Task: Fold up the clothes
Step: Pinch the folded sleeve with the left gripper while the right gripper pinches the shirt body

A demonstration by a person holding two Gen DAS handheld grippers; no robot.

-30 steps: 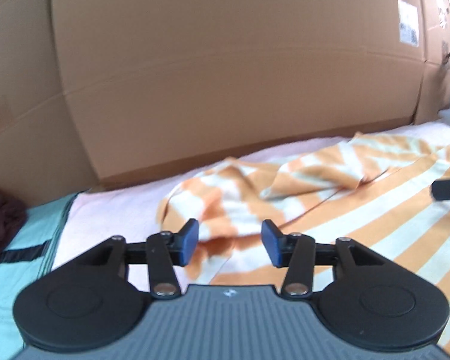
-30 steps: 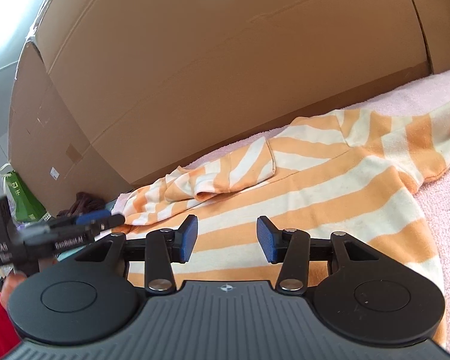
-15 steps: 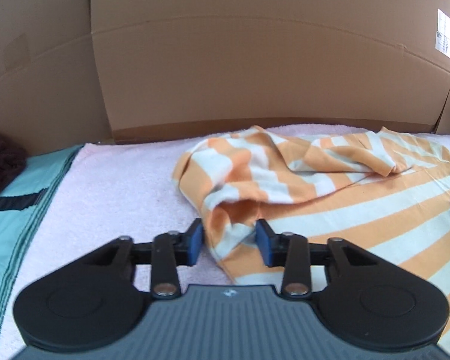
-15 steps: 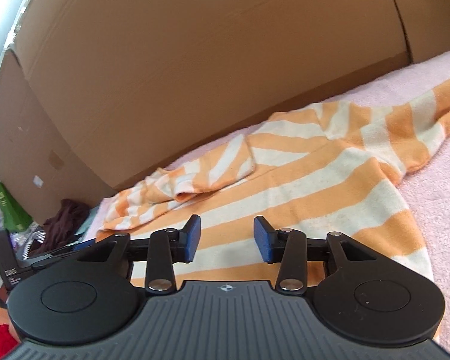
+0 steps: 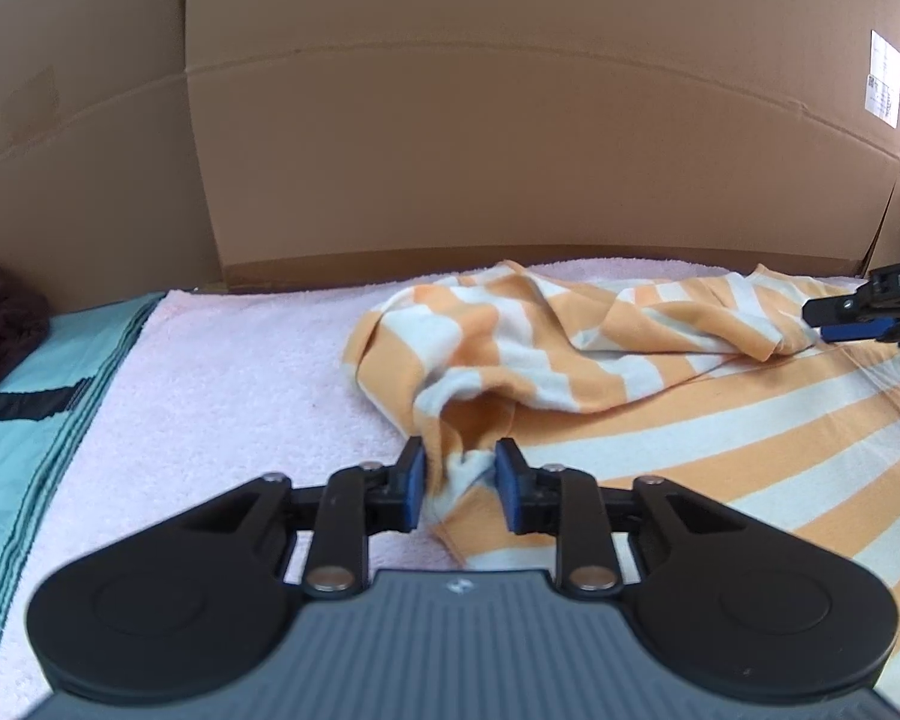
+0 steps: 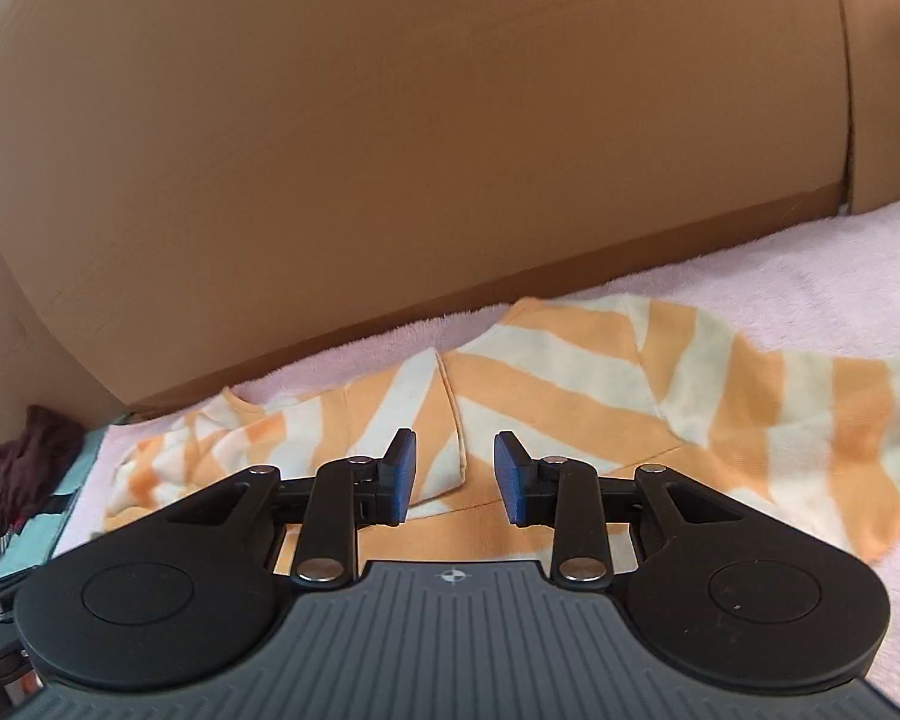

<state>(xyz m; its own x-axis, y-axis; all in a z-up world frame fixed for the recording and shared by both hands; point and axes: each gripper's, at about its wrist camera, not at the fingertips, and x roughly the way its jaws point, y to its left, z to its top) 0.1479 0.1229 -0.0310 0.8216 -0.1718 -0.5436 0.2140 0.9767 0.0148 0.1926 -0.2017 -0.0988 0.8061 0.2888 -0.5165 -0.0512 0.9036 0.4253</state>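
1. Only the left wrist view shows a grip in the making: the left tool (image 5: 457, 483) sits low at the near edge of the orange-and-white striped shirt (image 5: 660, 408), with a bunched fold of that edge standing between its blue pads (image 5: 413, 483). Its jaws have just been closing; the left pad touches the cloth, but whether both pads press it cannot be told.
2. That view also shows the tip of the right tool (image 5: 858, 315) at the far right, hovering over the shirt's folded-in sleeve, plus a teal cloth (image 5: 36, 420) and a dark brown garment (image 5: 0, 312) at the left.
3. Only the right wrist view shows the shirt's other side: the body and a sleeve spread flat on the pink towel (image 6: 810, 264), which covers the surface in front of a cardboard wall (image 6: 390, 150).
4. In it the right tool (image 6: 455, 474) hangs above the shirt, near the sleeve's hem. Its jaws have just been closing too, yet a clear gap remains and the pads grip nothing.
5. Compared with a second ago, the left tool has come down and forward, from just short of the crumpled edge to straddling it.
6. The right tool has swung right: the shirt's collar side now fills its view, and the left tool has slipped to the lower left corner.
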